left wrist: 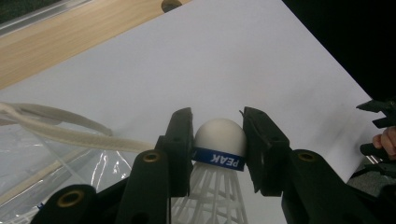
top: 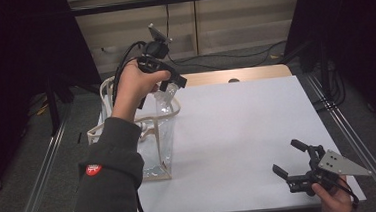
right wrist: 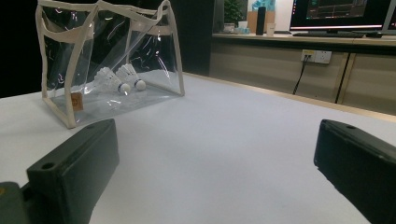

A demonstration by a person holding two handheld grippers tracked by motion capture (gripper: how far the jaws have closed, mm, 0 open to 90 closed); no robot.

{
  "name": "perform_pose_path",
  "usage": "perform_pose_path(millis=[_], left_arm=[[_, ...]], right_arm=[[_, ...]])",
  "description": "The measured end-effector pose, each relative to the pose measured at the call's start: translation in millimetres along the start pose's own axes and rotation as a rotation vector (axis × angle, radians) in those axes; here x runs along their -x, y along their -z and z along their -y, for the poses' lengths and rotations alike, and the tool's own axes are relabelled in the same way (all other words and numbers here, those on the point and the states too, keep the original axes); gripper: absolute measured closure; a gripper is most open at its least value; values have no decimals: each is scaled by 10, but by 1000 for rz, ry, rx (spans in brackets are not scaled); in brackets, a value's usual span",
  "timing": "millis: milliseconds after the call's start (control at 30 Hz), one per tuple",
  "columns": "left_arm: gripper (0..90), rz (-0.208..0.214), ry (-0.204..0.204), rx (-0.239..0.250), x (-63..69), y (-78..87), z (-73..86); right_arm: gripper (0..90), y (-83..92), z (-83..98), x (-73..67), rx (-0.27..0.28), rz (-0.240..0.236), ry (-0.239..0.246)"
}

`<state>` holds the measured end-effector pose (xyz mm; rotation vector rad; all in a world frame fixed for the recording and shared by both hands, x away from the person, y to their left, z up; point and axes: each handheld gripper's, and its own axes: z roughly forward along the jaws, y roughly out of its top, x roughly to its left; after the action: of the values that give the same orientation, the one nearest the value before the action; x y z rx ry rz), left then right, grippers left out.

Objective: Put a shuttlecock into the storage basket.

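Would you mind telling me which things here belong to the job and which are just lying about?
In the job:
shuttlecock in left tool
clear bag
two shuttlecocks inside

Lying about:
right tool, open
floor cables

Lab or office test bay, not a home. White-topped table (top: pixel 238 132) with a bare wooden strip at the far edge stands inside a dark metal frame, with black curtains (top: pixel 351 34) on both sides. Aluminium floor rails (top: pixel 45 166) run along the table on grey carpet. Loose black cables (top: pixel 233 57) trail along the beige panelled wall. Behind, a long wooden desk carries lit computer monitors (right wrist: pixel 336 14), and a white wall socket (right wrist: pixel 316 56) has a cable plugged in.
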<state>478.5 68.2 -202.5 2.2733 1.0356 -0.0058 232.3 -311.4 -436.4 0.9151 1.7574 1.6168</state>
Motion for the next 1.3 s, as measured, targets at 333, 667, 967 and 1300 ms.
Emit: perform_pose_path(millis=[333,667,967,1300], left_arm=[[644,-12,5,-1,-56,30,24],[644,-19,11,-5,-127,67,58],[643,-27,12,-3,-186,86,88],[643,-33,13,-3,-243,108,124]], right_arm=[[0,0,0,0,0,0,0],[0,0,-1,-2,0,0,-1],[0,-1,0,-2,0,2,0],[0,1,-1,1,0,4,1]])
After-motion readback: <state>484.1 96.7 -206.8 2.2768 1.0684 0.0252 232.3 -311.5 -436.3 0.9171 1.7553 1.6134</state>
